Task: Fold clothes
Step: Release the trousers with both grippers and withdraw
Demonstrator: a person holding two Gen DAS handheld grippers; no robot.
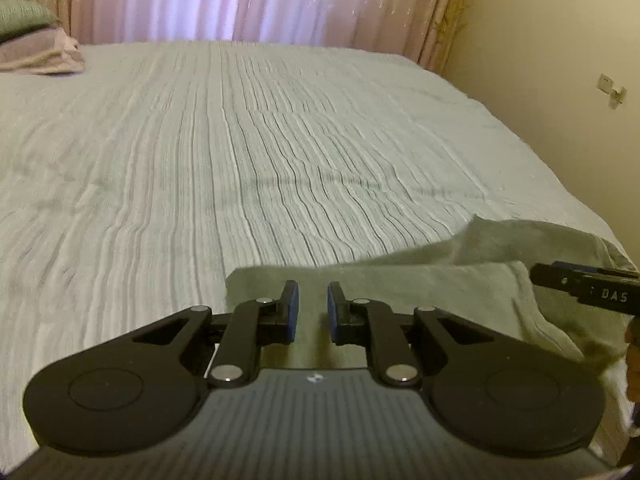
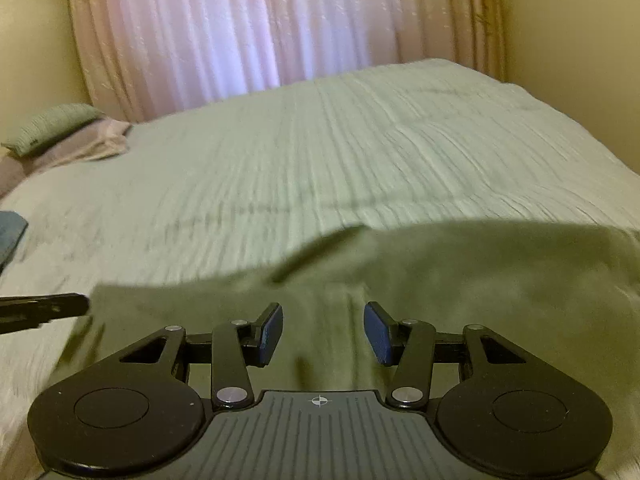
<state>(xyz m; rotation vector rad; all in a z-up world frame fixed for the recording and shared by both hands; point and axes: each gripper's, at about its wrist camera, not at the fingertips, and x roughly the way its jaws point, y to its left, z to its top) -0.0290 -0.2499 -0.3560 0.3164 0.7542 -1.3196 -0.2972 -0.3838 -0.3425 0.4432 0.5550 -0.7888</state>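
A big bed (image 1: 200, 152) with a pale, ridged cover fills most of both views. Almost all of that cover is bare, so there is lots of open room toward the top of each picture. In the left wrist view the bed's right edge runs down the right side, close to a cream wall (image 1: 540, 60). Its far edge meets pink curtains (image 1: 248, 0) at the top. Pillows (image 1: 36, 44) sit in the upper left corner. In the right wrist view a dark blue thing (image 2: 10, 236) peeks in at the left edge; I cannot tell what it is.

The green cloth (image 1: 420, 284) to be folded lies at the bottom of the frame, near the bed's right edge. One bumpy fold stands up at the lower right. In the right wrist view the cloth spreads across the whole lower right and looks blurry.

The left gripper (image 1: 313, 308) has its blue pads close together with a thin gap. The cloth lies under and past them, but I cannot tell if they pinch any of it.

The right gripper (image 2: 323, 334) has its pads about half open, with only air between them and the cloth lying below. Its tip also pokes in at the right edge of the left wrist view.
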